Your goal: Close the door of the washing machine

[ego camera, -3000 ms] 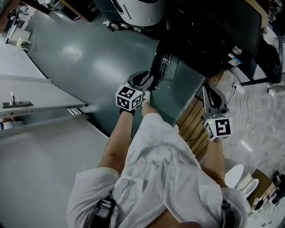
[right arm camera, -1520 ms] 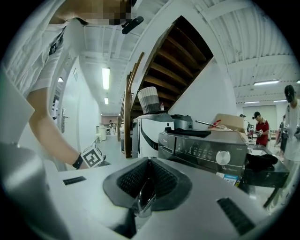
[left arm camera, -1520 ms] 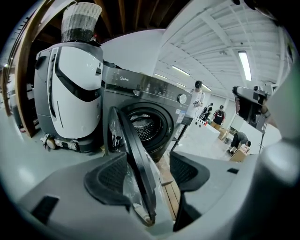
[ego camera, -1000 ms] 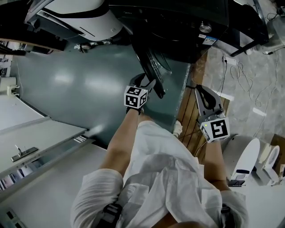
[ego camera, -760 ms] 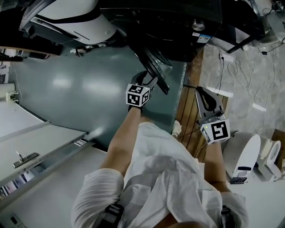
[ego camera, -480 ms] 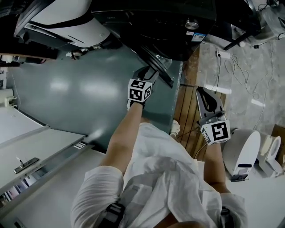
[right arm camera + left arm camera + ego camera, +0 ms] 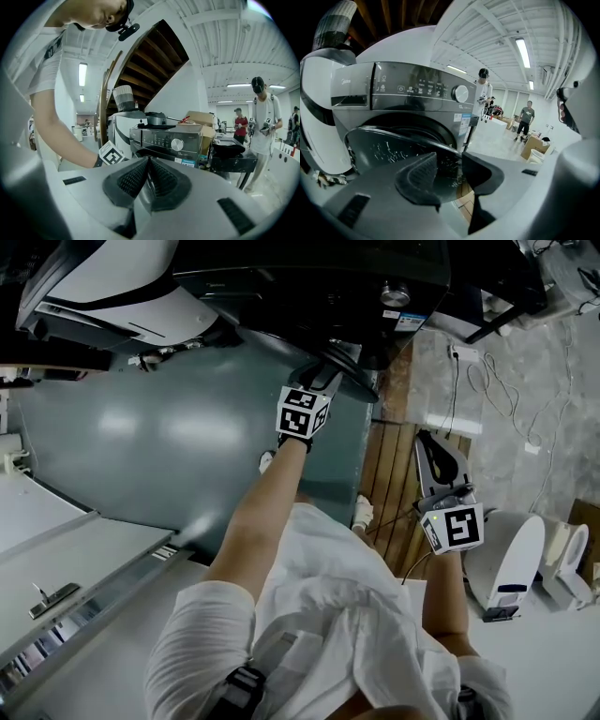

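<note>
The dark front-loading washing machine (image 7: 328, 287) stands at the top of the head view, its round glass door (image 7: 349, 364) swung almost against the front. My left gripper (image 7: 330, 373) is at the door's free edge. In the left gripper view the door (image 7: 389, 150) fills the space just beyond the left gripper (image 7: 449, 171), and its rim crosses the gap. The jaws have just been closing, and a gap still shows between the pads. My right gripper (image 7: 429, 442) hangs shut and empty to the right, away from the machine (image 7: 164, 138).
A white appliance (image 7: 112, 287) stands left of the washer. Wooden slats (image 7: 389, 474) lie under my right side, with cables (image 7: 487, 390) and white fixtures (image 7: 511, 559) further right. A black table (image 7: 234, 159) and several people (image 7: 527, 117) are beyond the washer.
The door has swung from wide open to nearly against the machine. My left gripper has travelled with its edge toward the washer. The right gripper has hardly shifted.
</note>
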{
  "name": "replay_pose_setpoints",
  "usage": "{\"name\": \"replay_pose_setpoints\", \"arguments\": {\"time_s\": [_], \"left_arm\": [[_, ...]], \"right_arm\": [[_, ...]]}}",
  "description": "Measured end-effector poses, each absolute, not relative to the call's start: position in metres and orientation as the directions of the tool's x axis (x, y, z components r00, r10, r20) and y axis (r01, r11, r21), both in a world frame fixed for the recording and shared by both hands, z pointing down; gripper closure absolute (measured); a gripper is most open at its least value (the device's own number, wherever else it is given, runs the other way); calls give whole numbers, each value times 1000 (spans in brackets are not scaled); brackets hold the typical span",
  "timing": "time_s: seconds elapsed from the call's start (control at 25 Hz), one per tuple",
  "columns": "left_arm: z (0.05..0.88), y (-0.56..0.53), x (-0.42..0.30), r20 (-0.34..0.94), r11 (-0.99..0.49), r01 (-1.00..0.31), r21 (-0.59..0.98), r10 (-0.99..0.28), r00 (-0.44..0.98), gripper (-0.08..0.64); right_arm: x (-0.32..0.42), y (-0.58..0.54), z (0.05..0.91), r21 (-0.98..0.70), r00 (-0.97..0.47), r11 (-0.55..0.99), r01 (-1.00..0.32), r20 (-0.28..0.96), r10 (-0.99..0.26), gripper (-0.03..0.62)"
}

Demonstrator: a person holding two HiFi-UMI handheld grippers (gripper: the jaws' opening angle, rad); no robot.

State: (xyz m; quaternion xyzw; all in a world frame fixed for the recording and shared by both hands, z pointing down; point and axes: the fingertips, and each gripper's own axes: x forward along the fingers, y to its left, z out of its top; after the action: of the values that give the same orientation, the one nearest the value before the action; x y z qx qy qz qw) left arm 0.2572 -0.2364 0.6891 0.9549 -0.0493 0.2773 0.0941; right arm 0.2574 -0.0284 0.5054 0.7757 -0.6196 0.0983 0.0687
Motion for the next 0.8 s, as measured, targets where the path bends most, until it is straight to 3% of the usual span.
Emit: {"name": "replay_pose_setpoints", "arguments": {"time_s": [0.44, 0.8], "left_arm": [[691, -262, 330, 532, -975, -165, 147, -63, 844, 387], [695, -279, 350, 558, -950, -282, 136, -162, 814, 395]], "right_arm": [[285, -21, 523, -20, 268, -283, -959, 263, -927, 560], [300, -18, 528, -26, 290, -307, -951, 261, -921, 560]]}}
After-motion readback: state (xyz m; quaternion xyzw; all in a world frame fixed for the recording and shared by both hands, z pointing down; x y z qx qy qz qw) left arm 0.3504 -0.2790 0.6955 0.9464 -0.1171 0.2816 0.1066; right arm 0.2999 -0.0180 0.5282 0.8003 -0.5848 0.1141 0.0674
